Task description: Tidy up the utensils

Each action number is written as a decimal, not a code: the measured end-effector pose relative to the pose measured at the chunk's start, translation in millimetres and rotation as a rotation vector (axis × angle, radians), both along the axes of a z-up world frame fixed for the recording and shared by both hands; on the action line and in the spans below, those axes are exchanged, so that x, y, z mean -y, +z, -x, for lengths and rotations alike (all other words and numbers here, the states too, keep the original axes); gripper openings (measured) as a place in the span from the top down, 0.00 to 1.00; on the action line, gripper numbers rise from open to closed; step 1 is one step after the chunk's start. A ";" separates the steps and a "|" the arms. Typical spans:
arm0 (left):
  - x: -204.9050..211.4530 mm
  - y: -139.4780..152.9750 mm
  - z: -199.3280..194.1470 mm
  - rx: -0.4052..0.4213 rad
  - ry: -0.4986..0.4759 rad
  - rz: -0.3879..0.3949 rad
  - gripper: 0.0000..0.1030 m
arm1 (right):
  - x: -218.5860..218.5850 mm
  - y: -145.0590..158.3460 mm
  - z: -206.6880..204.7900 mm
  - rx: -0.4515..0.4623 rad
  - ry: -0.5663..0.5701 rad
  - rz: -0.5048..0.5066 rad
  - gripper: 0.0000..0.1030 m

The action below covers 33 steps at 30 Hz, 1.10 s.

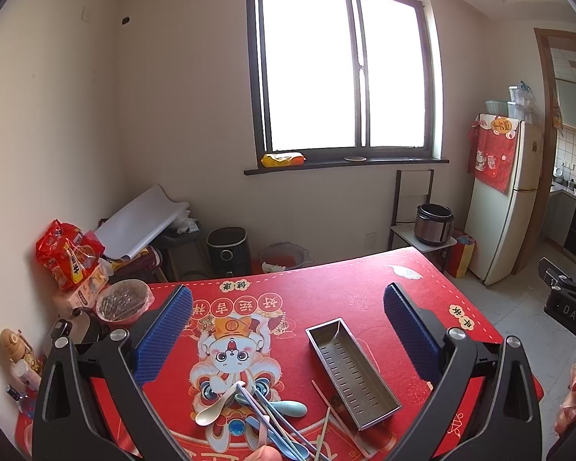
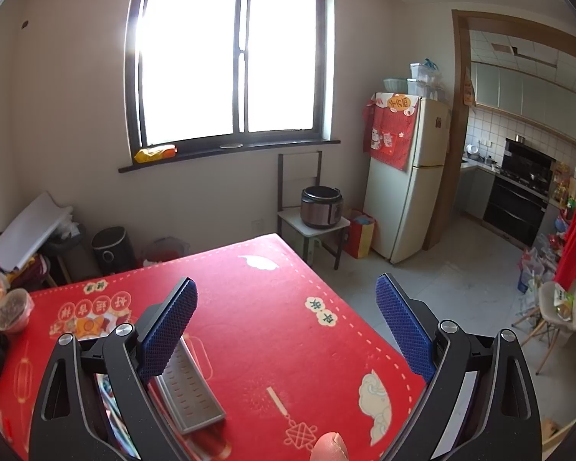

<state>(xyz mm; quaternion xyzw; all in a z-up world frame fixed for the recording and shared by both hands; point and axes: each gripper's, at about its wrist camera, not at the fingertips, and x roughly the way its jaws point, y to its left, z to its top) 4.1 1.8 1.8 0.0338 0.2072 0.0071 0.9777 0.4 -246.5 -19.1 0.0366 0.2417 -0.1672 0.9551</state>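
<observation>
1. table point(image 1: 326, 288) w/ red printed mat, cartoon figure in the middle, dashed white border near the edges.
2. metal tray point(image 1: 351, 374) lies on the mat, long, slotted floor, empty; it runs diagonally, right of the cartoon.
3. utensil pile point(image 1: 265, 418) at near edge, just left of the tray: cream spoon point(image 1: 215, 411), blue spoons, pale chopsticks crossed over each other. one pink chopstick point(image 1: 332, 407) lies along the tray's left side.
4. left gripper point(image 1: 288, 330) above the mat, jaws spread wide, nothing between the blue pads; pile sits below and between the fingers.
5. right gripper point(image 2: 286, 322) also spread wide, holding nothing; tray end point(image 2: 188, 388) shows beside its left finger. right finger hangs past the table's edge over the floor.
6. left edge of table: covered bowl point(image 1: 123, 301), red snack bags point(image 1: 67, 253), small bottles.
7. room: big window point(image 1: 343, 69), yellow packet on the sill point(image 1: 282, 159). below it, black air fryer point(image 1: 226, 251) on the floor, rice cooker point(image 1: 434, 223) on a small stand.
8. white fridge point(image 2: 411, 180) w/ red cloth hung on it, boxes on top. doorway right of it opens to a kitchen w/ stove point(image 2: 518, 196). pale tile floor, chair point(image 2: 556, 307) at far right.
</observation>
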 end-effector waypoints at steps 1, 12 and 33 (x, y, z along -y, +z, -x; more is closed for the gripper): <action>0.0 0.2 0.3 0.001 0.000 0.000 0.05 | 0.0 0.0 0.1 0.001 0.000 0.000 0.12; -2.2 0.3 -4.4 -0.002 0.002 0.004 0.05 | -5.0 -1.3 -4.1 -0.005 0.003 0.001 0.12; -35.3 -22.1 -10.7 -0.036 0.049 0.053 0.05 | -16.0 -24.0 -15.9 0.049 0.161 -0.116 0.12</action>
